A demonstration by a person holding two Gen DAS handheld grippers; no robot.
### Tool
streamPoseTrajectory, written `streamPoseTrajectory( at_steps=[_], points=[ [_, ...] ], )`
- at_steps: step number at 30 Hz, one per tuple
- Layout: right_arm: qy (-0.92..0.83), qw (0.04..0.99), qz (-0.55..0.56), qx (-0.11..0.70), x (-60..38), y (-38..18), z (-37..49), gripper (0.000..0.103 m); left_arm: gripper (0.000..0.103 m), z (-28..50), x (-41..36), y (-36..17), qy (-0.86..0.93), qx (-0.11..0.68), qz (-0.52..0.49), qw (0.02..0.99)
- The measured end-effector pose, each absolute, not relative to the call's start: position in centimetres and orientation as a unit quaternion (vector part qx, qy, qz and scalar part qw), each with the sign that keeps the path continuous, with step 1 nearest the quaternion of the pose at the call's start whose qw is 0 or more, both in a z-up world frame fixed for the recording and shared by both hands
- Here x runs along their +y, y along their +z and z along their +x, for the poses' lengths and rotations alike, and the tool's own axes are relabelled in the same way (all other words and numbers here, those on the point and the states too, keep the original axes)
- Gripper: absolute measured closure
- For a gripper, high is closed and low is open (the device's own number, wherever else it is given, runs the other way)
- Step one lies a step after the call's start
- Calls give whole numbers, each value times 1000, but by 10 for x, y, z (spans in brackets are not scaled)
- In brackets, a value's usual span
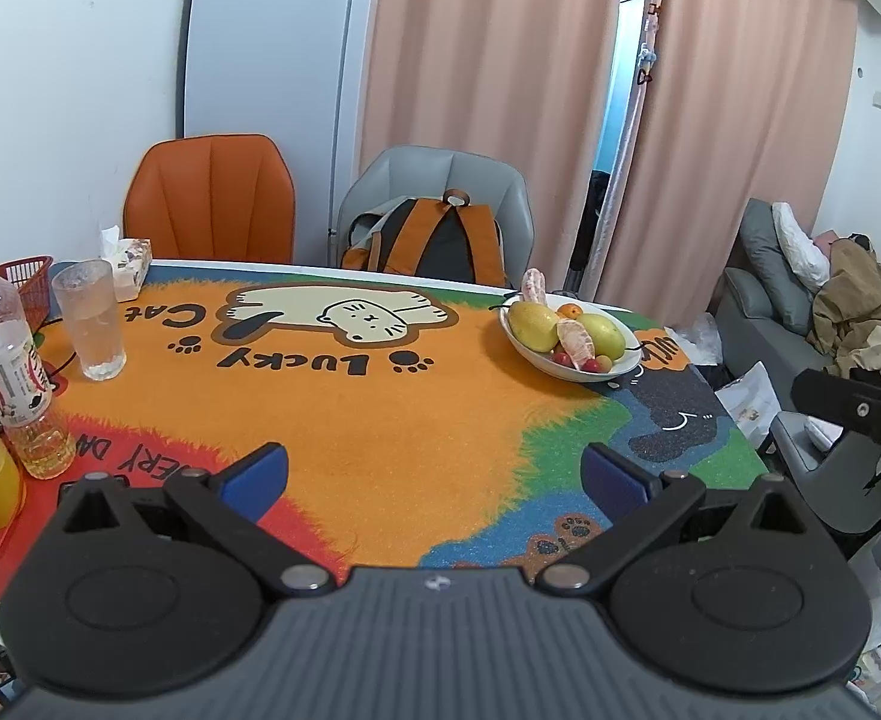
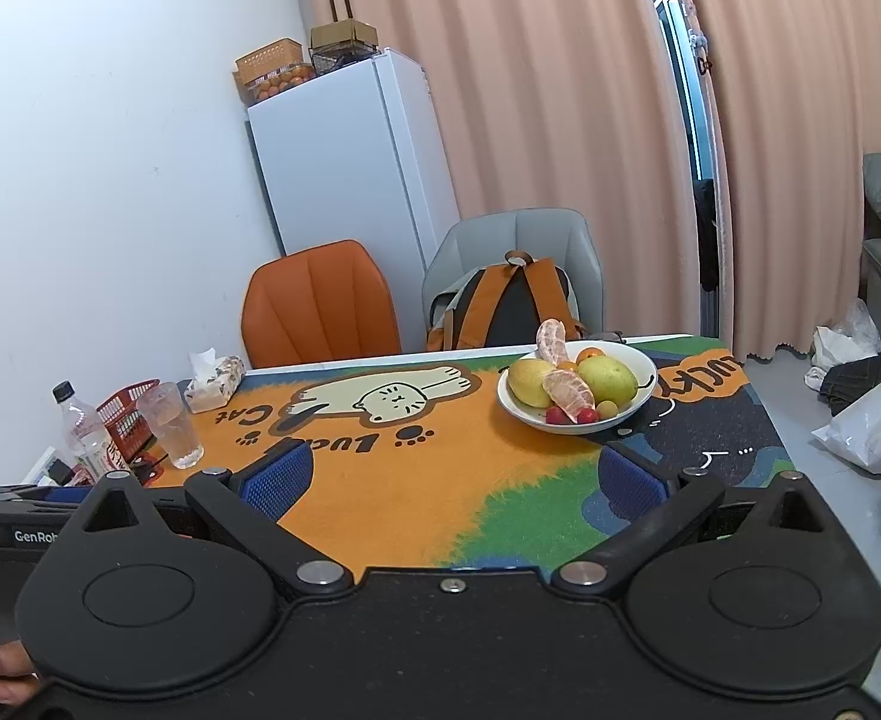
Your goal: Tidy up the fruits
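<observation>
Fruit bowl [image 2: 578,387] upper right of centre in right wrist view, further right of frame in left wrist view [image 1: 566,339]; nearer right gripper [image 2: 453,483], both it and left gripper [image 1: 434,480] wide apart, holding nothing, well short of bowl

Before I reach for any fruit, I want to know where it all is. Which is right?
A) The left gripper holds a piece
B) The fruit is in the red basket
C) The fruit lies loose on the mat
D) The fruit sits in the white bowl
D: the yellow-green fruits, peeled citrus pieces and small red ones all sit in the white bowl, while the left gripper and right gripper are open and empty.
</observation>
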State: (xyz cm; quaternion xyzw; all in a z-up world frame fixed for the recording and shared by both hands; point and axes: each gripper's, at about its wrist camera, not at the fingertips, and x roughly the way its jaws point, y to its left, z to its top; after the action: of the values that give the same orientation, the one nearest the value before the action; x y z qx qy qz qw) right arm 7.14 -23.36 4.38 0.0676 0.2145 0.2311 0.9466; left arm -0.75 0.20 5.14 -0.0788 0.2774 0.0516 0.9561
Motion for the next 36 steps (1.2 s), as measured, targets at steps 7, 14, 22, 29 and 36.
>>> streamPoseTrajectory(
  at_steps=[7,14,22,29,36],
  points=[
    [231,948,68,211,-234,45,70,0,0,-10,-5,53,43,277,-71,957],
    [231,947,66,213,-234,44,70,0,0,-9,-6,52,45,279,-70,957],
    [230,947,62,215,-233,44,71,0,0,-10,-5,51,48,279,-72,956],
    [227,947,53,220,-230,43,71,0,0,-11,-2,51,49,279,-76,956],
    [219,948,38,226,-226,39,72,0,0,-11,-1,50,48,280,-76,956]
  ],
)
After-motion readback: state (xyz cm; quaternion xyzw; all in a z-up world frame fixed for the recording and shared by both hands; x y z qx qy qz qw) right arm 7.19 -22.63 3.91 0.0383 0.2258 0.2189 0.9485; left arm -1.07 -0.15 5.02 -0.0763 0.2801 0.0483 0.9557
